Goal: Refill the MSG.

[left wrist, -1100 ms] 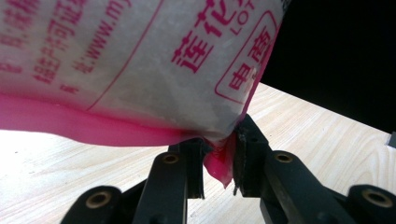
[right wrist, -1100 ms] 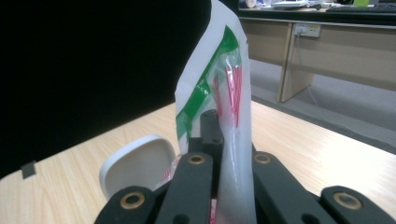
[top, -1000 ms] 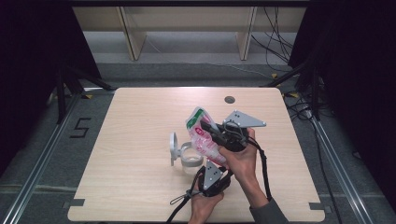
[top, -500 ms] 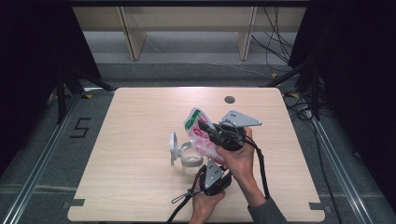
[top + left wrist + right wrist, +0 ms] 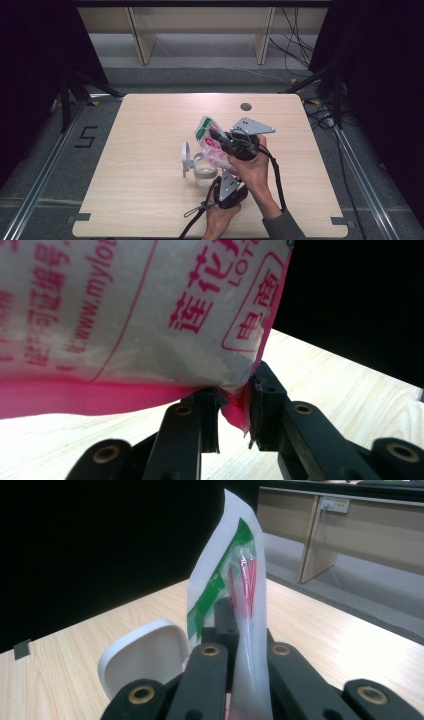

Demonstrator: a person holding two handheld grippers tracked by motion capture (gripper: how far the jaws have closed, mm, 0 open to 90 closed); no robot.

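Nearest the person's edge of the pale wooden table (image 5: 140,200), the left gripper (image 5: 227,184) reaches up under a soft white plastic bag printed with pink lettering and a green band (image 5: 212,145). Its jaws stand a little apart but are pinched on the bag's pink bottom corner (image 5: 239,407), as the left gripper view shows. Just beyond it, above the bag, the right gripper (image 5: 225,141) is clamped tight on the bag's flattened upper edge near the green band (image 5: 220,587), thin film squeezed between the black jaws.

So the bag hangs clear of the table, stretched between the two grips, near the table's middle.

The likely trouble: the lower hold is on a small corner only, so a pull apart could slip that corner free or tear the film, and the bag would then swing from the top grip. If the top is open, tilting it could spill the contents.

Left of the bag, touching the table, sits a white round plastic container with its lid standing open (image 5: 195,162). It lies close under the bag and could be knocked. Farther off, beyond the bag, is a small dark grommet hole (image 5: 245,106).
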